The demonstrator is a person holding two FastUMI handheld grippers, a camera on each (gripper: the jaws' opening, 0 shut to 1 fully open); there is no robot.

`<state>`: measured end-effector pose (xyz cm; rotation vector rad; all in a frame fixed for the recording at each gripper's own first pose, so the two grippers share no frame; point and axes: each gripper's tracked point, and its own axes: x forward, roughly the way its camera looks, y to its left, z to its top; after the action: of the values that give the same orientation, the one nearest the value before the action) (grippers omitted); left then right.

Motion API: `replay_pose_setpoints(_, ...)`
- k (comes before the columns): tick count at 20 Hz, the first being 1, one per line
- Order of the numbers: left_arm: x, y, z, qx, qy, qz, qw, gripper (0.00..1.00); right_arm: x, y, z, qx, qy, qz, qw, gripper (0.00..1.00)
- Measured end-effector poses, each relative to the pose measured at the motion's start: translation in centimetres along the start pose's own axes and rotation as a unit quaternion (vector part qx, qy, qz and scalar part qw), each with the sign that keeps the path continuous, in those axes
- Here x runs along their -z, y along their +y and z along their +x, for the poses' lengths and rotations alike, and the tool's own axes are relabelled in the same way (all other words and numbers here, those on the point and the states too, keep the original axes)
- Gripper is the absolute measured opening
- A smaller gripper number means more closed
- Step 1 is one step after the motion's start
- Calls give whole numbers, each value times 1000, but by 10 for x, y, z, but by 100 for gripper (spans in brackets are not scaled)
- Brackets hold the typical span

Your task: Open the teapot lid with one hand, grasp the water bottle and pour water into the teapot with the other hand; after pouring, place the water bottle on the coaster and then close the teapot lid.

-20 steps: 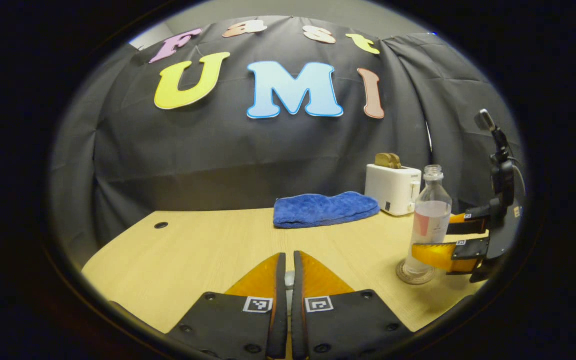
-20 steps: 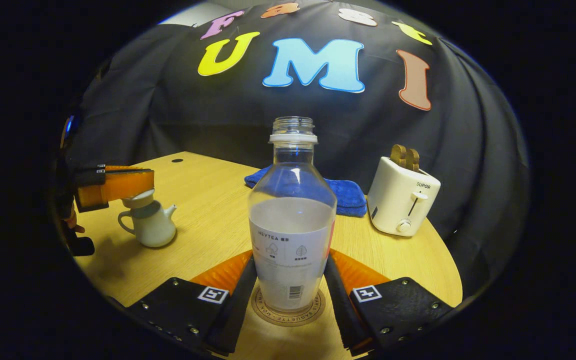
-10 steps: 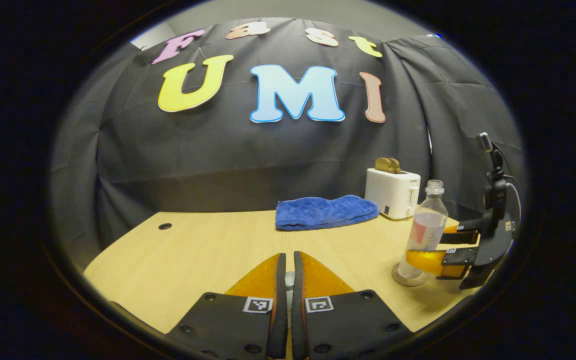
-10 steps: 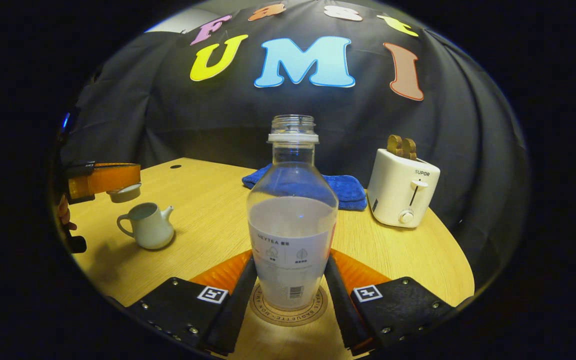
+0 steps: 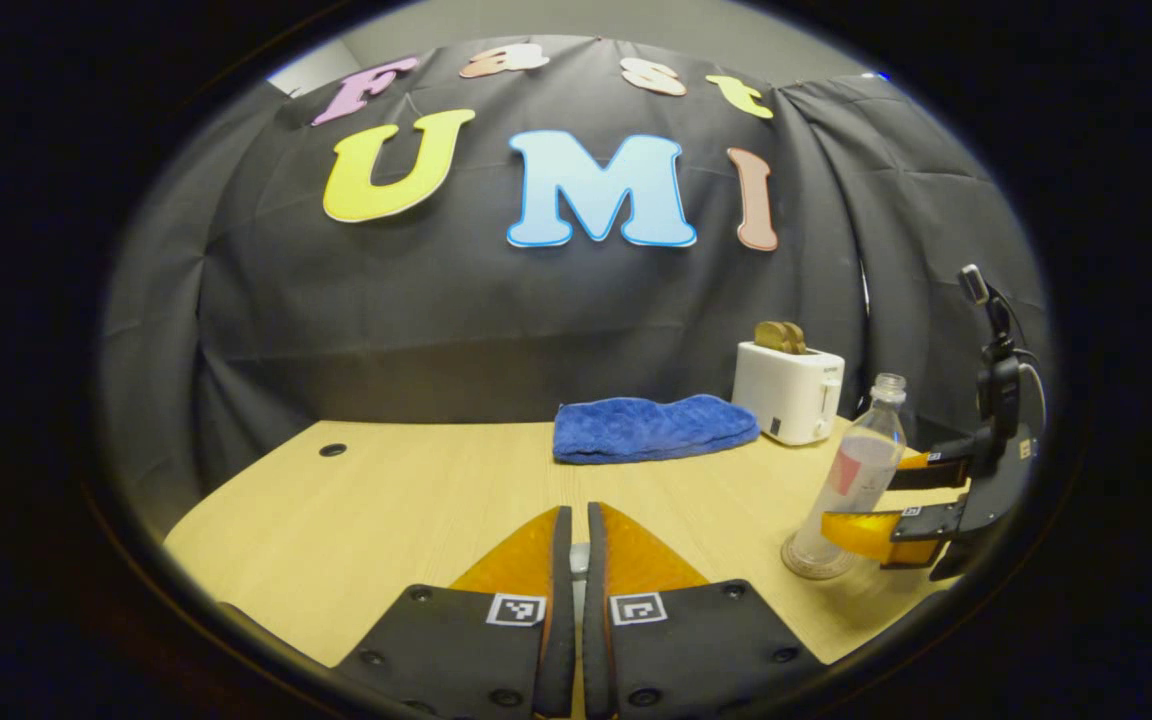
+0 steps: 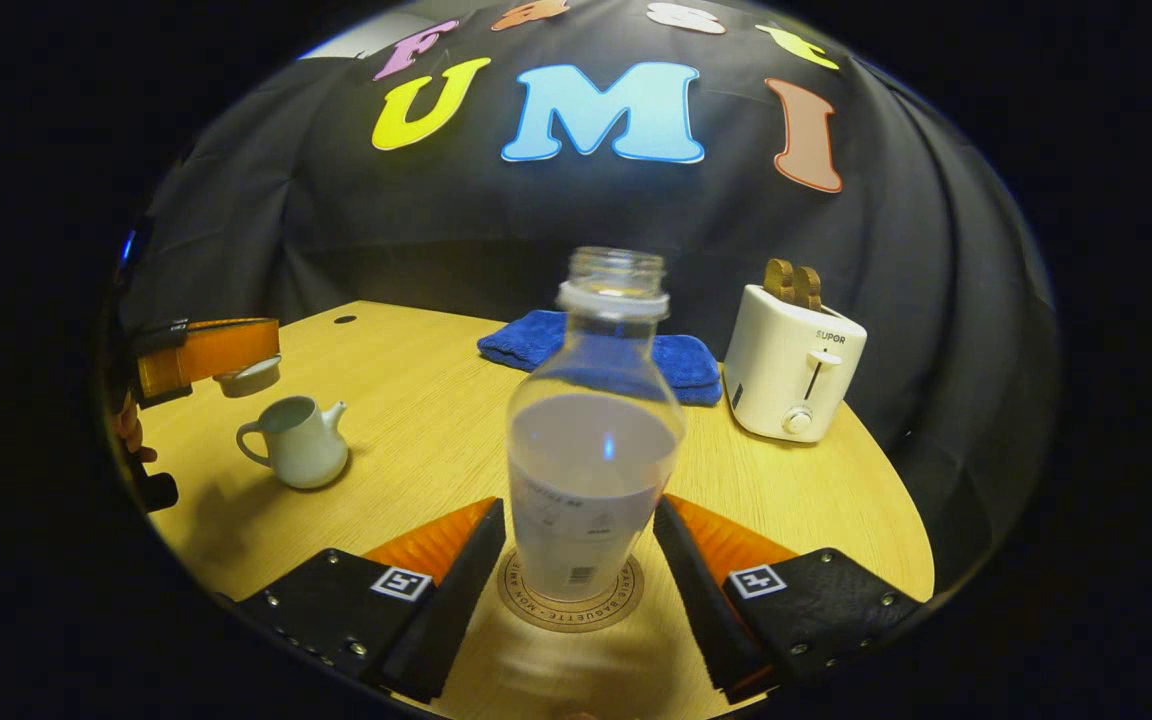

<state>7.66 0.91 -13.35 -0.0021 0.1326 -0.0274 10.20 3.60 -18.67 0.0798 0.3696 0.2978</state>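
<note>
A clear water bottle [image 6: 596, 450], capless and partly full, stands on a round coaster [image 6: 570, 600] and leans a little. My right gripper [image 6: 576, 510] is open, with one finger close on each side of the bottle's lower body. From the left gripper view, that right gripper [image 5: 866, 495] straddles the bottle [image 5: 856, 480] at the table's right edge. The white teapot [image 6: 298, 442] sits uncovered at the left. Its lid [image 6: 248, 375] hangs above it, and my left gripper [image 6: 256, 350] is shut on it. In the left gripper view, a white sliver shows between the left gripper's [image 5: 578, 520] closed fingers.
A white toaster [image 6: 796, 370] with bread in its slots stands at the back right. A folded blue cloth [image 6: 596, 355] lies behind the bottle. A cable hole [image 6: 344, 319] marks the far left of the wooden table [image 6: 416, 420]. The booth's wall rises just behind.
The left gripper lifted the lid off the teapot and holds it above. The right gripper's fingers, tight against the bottle before, have spread slightly, and the bottle now leans.
</note>
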Motion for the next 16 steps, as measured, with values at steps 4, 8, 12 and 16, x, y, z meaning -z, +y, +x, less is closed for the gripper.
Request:
replay_pose_setpoints(4,-4,2,0,-2,0,-1,1000,10,-30,-5,-18,10,-20,-8,1000,95)
replay_pose_setpoints(8,-11,3,1,4,-1,1,1000,10,-79,-12,-47,31,-60,-2,998,94)
replay_pose_setpoints(12,-12,5,3,16,2,2,1000,10,-118,-15,-85,65,-94,-6,993,95)
replay_pose_setpoints(16,11,6,15,27,18,12,999,10,-136,-4,-126,95,-111,-9,989,95)
